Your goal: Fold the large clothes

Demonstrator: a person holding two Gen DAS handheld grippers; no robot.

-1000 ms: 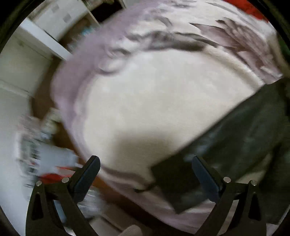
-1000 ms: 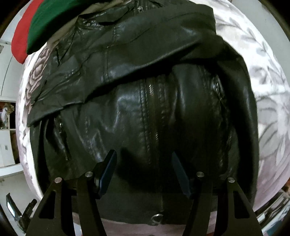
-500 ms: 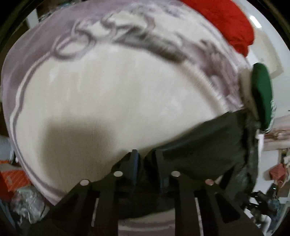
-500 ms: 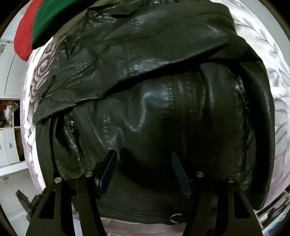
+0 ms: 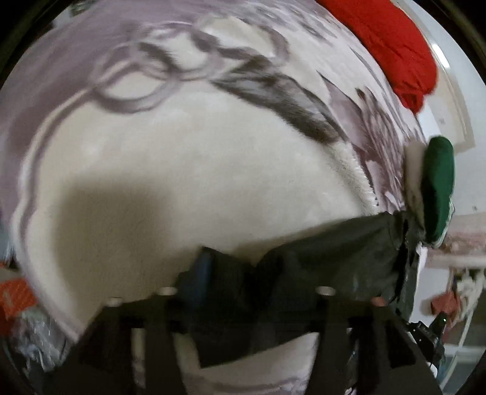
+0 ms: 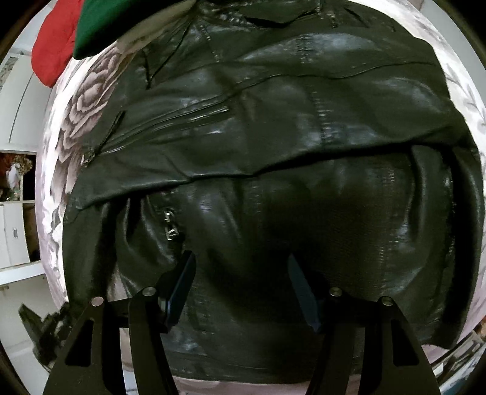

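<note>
A black leather jacket (image 6: 273,136) lies on a cream and lilac flowered blanket (image 6: 88,100), one sleeve folded across its front. My right gripper (image 6: 240,267) is open just above the jacket's lower front, fingers apart and holding nothing. In the left wrist view the jacket's sleeve (image 5: 334,252) stretches in from the right over the blanket (image 5: 182,170). My left gripper (image 5: 240,270) has the dark sleeve end bunched between its fingers; the view is blurred and the fingertips are partly hidden by the cloth.
A red garment (image 5: 398,51) and a green and white folded garment (image 5: 437,185) lie at the blanket's far edge; both show in the right wrist view, red (image 6: 54,45) and green (image 6: 121,21). White shelves (image 6: 15,228) stand at left. Clutter (image 5: 18,303) lies beyond the blanket's edge.
My left gripper went from wide open to closed on the sleeve end and swung right. The right gripper stayed open and moved further over the jacket.
</note>
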